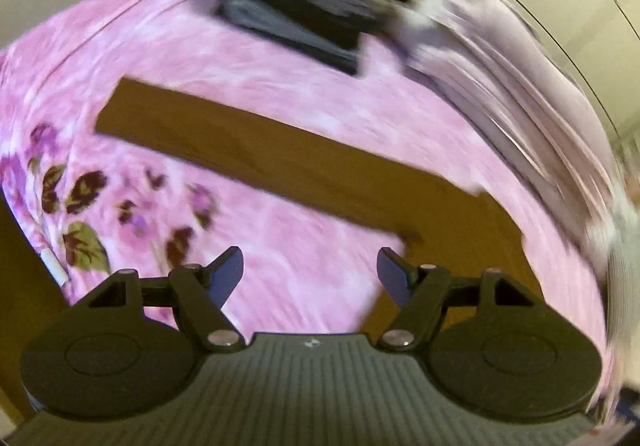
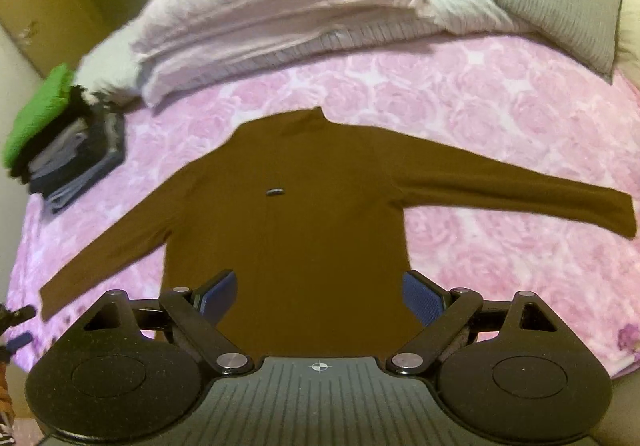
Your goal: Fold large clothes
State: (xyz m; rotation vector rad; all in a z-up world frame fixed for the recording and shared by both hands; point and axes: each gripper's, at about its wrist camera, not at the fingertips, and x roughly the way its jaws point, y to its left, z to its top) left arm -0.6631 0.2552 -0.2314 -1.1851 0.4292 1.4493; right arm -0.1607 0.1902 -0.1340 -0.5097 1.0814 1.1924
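At the far left of the right wrist view, a stack of folded clothes (image 2: 68,149) with a bright green piece on top sits at the bed's edge. Beside it lies a heap of pale, ribbed bedding (image 2: 272,5). The brown long-sleeved top (image 2: 304,205), smooth and matte, lies flat on the pink rose-patterned bedspread (image 2: 500,105), sleeves outspread. A grey ribbed cushion (image 2: 560,5) sits far right. The left hand-held gripper (image 1: 310,276) and right hand-held gripper (image 2: 320,296) both gape empty, blue pads apart.
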